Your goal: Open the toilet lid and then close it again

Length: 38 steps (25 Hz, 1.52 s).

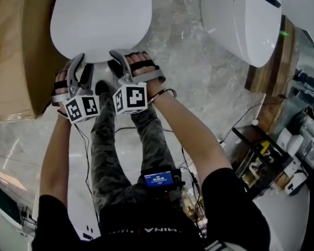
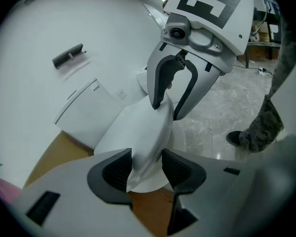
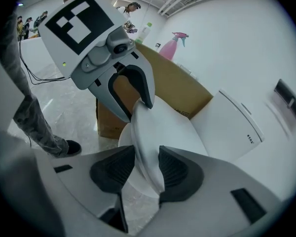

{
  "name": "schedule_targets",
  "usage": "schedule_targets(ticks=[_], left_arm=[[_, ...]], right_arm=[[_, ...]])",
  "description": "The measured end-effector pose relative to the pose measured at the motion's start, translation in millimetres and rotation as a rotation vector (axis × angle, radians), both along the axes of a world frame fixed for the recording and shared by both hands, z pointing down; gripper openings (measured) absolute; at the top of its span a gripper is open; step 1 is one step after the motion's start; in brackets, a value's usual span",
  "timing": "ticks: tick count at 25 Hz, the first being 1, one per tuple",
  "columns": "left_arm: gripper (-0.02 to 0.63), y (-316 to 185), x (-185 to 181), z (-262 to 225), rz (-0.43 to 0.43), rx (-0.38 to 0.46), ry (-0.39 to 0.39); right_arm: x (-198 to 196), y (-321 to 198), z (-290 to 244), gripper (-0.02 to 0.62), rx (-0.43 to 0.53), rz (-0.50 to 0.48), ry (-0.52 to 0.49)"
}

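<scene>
Marble floor (image 1: pixel 199 77) below; toilet lid (image 1: pixel 102 14) pinched between both hand-held grippers (image 2: pixel 146 158) (image 3: pixel 147 157).

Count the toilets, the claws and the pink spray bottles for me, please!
Toilets: 2
Claws: 2, the left claw and the right claw, both gripping one toilet's lid
Pink spray bottles: 1
Total: 5

Black T-shirt (image 1: pixel 235 203), camouflage trousers (image 1: pixel 107 156) (grey-green), black shoe (image 1: pixel 102 87)

Toilet lid (image 1: pixel 99 20): smooth glossy white plastic. Floor (image 1: pixel 199 72): polished marbled stone. Box (image 1: pixel 21 61): matt brown cardboard.
</scene>
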<state>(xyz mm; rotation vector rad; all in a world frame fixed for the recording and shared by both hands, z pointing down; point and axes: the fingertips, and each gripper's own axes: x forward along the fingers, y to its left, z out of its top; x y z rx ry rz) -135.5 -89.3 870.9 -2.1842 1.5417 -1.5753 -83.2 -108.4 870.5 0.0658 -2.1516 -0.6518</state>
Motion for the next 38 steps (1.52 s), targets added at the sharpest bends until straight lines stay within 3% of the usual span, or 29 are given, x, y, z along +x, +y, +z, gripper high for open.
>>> schedule_targets(ticks=[6, 17, 23, 31, 38], left_arm=[[0.193, 2, -1, 36, 0.003, 0.019, -0.025], [0.207, 6, 0, 115, -0.003, -0.056, -0.111], [0.21, 5, -3, 128, -0.022, -0.025, -0.126], [0.21, 6, -7, 128, -0.023, -0.045, -0.123], [0.21, 5, -3, 121, -0.024, -0.082, -0.065]], right_arm=[[-1, 3, 35, 0.155, 0.053, -0.006, -0.011], [2, 9, 108, 0.155, 0.054, -0.023, 0.003], [-1, 9, 120, 0.155, 0.081, -0.054, -0.05], [-5, 9, 118, 0.155, 0.023, -0.054, -0.018], [-6, 6, 110, 0.15, -0.081, -0.015, 0.002]])
